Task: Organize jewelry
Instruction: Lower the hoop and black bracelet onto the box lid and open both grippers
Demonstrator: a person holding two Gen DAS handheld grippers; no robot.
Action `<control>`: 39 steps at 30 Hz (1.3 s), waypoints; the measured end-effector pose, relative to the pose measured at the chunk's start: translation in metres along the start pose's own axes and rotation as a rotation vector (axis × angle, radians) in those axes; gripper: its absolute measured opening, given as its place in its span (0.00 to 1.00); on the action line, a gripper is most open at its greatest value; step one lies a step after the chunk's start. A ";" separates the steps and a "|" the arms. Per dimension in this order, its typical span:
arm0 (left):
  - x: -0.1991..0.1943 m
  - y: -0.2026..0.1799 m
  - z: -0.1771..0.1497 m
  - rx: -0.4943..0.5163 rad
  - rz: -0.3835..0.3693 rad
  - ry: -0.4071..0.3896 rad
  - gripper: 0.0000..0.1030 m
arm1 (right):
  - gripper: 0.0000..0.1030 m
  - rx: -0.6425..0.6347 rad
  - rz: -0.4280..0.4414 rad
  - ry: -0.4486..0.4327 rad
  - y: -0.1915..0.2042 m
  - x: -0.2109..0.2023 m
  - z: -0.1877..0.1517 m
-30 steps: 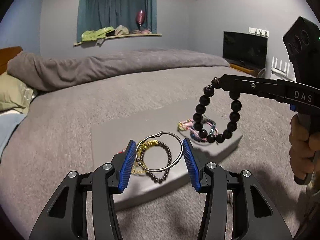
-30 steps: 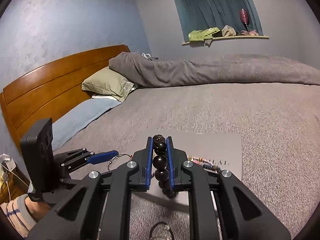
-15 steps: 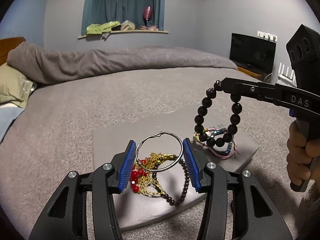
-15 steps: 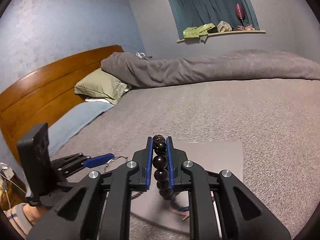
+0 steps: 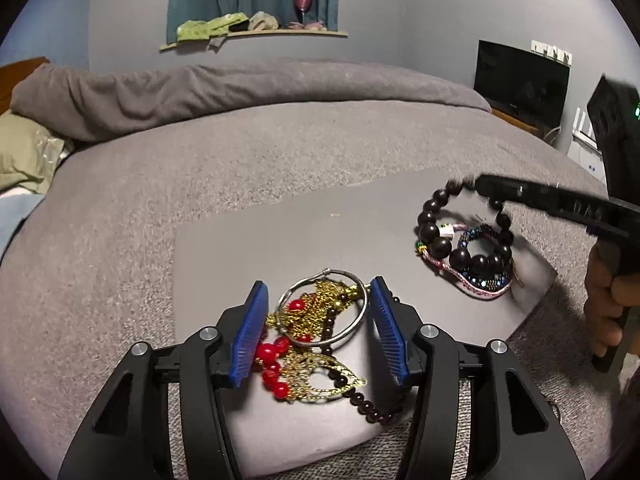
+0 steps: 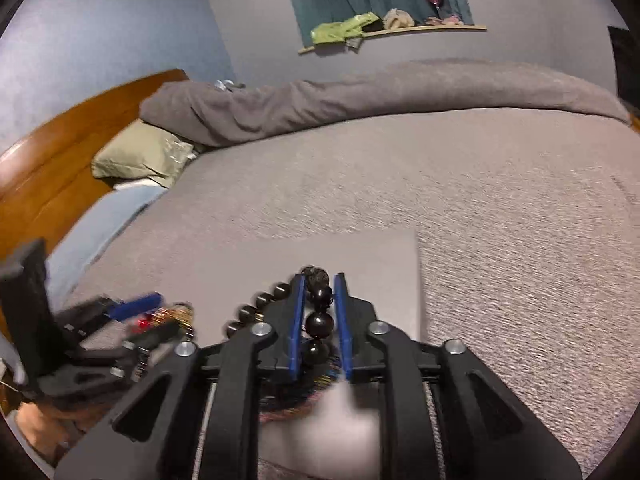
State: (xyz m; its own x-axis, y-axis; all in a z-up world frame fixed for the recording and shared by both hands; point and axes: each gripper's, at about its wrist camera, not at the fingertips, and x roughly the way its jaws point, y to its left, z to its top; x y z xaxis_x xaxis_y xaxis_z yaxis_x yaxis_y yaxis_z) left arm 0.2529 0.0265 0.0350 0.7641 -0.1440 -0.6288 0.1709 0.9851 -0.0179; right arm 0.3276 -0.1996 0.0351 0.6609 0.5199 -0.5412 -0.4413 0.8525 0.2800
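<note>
A grey board [image 5: 280, 240] lies on the bed with jewelry on it. My left gripper [image 5: 318, 284] hovers low over a gold and red piece [image 5: 304, 360] and a thin dark bead strand [image 5: 372, 408]. Its jaws are opening, and a silver hoop [image 5: 324, 308] lies between the blue pads with small gaps on both sides. My right gripper [image 6: 319, 278] is opening too. The black bead bracelet [image 5: 460, 256] still runs between its pads [image 6: 298, 320], and its lower beads rest on the woven bracelets [image 5: 480, 284]. From the left wrist, the right gripper [image 5: 476, 180] reaches in from the right.
A rolled grey duvet [image 5: 240, 92] and a green pillow [image 5: 24, 148] lie at the far side of the bed. A wooden headboard [image 6: 48, 176] is at the left. A dark screen [image 5: 520, 76] stands at the right. A hand [image 5: 604, 300] holds the right gripper's handle.
Both grippers sank toward the board. The hoop came down onto the gold pile and the black bracelet onto the woven bracelets. Both pairs of pads stand slightly wider.
</note>
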 end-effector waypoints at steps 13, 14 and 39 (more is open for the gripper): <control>-0.038 -0.007 -0.010 0.035 0.018 -0.071 0.89 | 0.45 -0.037 0.020 -0.042 0.008 -0.030 -0.008; -0.040 -0.007 -0.011 0.035 0.021 -0.072 0.89 | 0.45 -0.040 0.020 -0.040 0.009 -0.031 -0.009; -0.098 -0.036 -0.074 0.120 -0.123 -0.041 0.90 | 0.45 -0.164 0.057 0.019 0.036 -0.078 -0.067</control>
State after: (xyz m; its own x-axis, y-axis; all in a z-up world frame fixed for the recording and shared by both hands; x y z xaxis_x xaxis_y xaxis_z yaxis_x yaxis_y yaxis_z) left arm 0.1259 0.0121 0.0402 0.7572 -0.2687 -0.5953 0.3356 0.9420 0.0017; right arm 0.2197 -0.2129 0.0339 0.6207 0.5650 -0.5436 -0.5722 0.8004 0.1784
